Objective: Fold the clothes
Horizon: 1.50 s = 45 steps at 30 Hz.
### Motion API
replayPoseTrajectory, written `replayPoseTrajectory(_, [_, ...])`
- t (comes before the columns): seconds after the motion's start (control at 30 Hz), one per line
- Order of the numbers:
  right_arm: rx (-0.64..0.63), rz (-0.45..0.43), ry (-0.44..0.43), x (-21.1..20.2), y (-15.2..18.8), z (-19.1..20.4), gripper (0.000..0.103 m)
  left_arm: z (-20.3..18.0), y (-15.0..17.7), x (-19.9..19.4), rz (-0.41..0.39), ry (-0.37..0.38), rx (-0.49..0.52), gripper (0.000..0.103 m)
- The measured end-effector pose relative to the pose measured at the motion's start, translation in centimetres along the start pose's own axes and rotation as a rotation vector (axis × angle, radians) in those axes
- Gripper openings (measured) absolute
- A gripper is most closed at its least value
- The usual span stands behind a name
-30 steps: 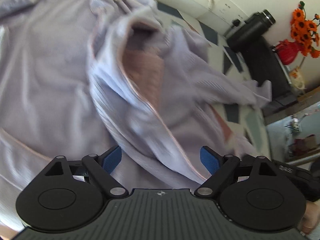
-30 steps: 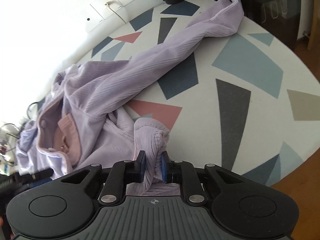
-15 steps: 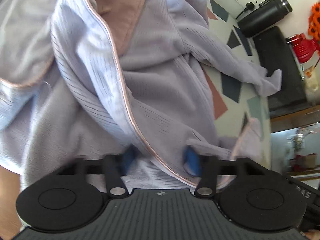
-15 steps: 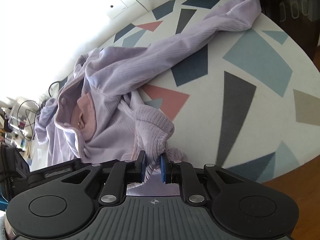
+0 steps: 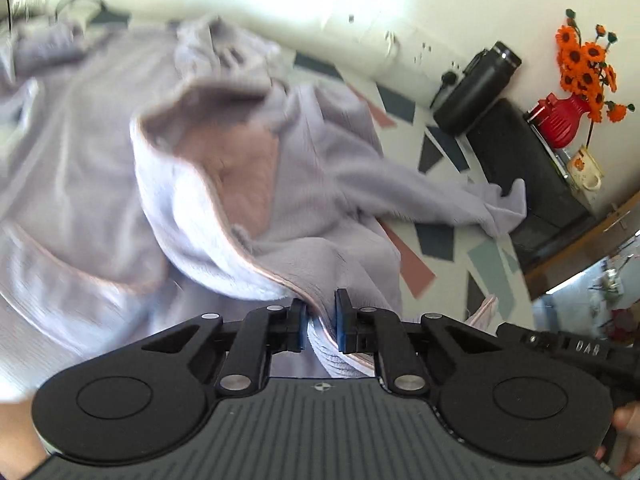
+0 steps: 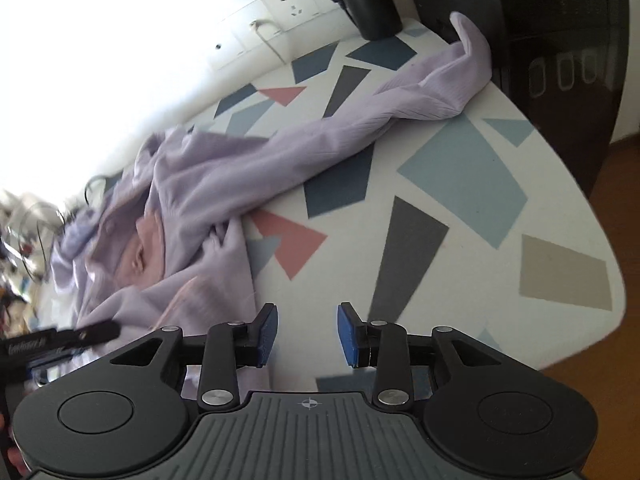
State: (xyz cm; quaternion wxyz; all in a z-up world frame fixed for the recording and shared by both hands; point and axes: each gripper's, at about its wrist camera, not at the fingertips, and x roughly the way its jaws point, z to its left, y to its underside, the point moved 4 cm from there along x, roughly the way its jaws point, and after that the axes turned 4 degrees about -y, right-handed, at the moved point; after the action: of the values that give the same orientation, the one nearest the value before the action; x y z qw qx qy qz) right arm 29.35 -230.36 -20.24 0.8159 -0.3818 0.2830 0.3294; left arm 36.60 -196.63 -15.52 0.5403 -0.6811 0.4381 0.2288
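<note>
A lilac ribbed garment (image 5: 320, 184) with a pink lining lies crumpled on a table with a geometric pattern (image 6: 460, 208). In the left wrist view my left gripper (image 5: 320, 316) has its jaws closing on a pink-piped edge of the garment, which runs between the blue pads. In the right wrist view the garment (image 6: 208, 196) spreads to the left, with one sleeve (image 6: 448, 80) stretched to the far right. My right gripper (image 6: 306, 332) is opening, with nothing between its fingers; the cloth lies just left of it.
A black bottle (image 5: 476, 88) and a black appliance (image 6: 560, 60) stand at the table's far end. A red vase with orange flowers (image 5: 568, 108) stands behind it. Wall sockets (image 6: 292, 4) sit above the table. The table's near right edge (image 6: 600, 332) drops to a wooden floor.
My left gripper went from wide open to closed on the garment's piped edge and lifted back. My right gripper let go of the ribbed fold it held, and its jaws have parted.
</note>
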Motion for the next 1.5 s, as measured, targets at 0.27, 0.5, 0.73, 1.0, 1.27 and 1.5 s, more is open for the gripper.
replayPoseTrajectory(0.27, [0.004,0.057,-0.096,5.6,-0.7,2.1,0.034,1.4,-2.2,-0.9,-0.038,-0.067,0.098,0.013])
replayPoseTrajectory(0.5, [-0.097,0.163,-0.098,9.4,1.2,5.6,0.034,4.9,-3.0,2.0,-0.03,-0.268,0.113,0.038])
replayPoseTrajectory(0.73, [-0.142,0.196,-0.113,10.1,1.8,6.7,0.033,5.5,-0.9,-1.3,0.053,-0.08,-0.127,0.053])
replayPoseTrajectory(1.0, [-0.168,0.232,-0.121,10.6,2.1,6.8,0.012,2.5,-0.3,1.7,0.189,0.013,-0.354,0.071])
replayPoseTrajectory(1.27, [-0.167,0.223,-0.081,8.5,1.7,5.2,0.022,2.0,0.7,3.2,0.156,0.015,-0.326,0.015])
replayPoseTrajectory(1.5, [-0.111,0.165,-0.128,7.9,-0.3,4.6,0.024,2.4,2.6,-6.0,-0.028,-0.008,0.037,0.013])
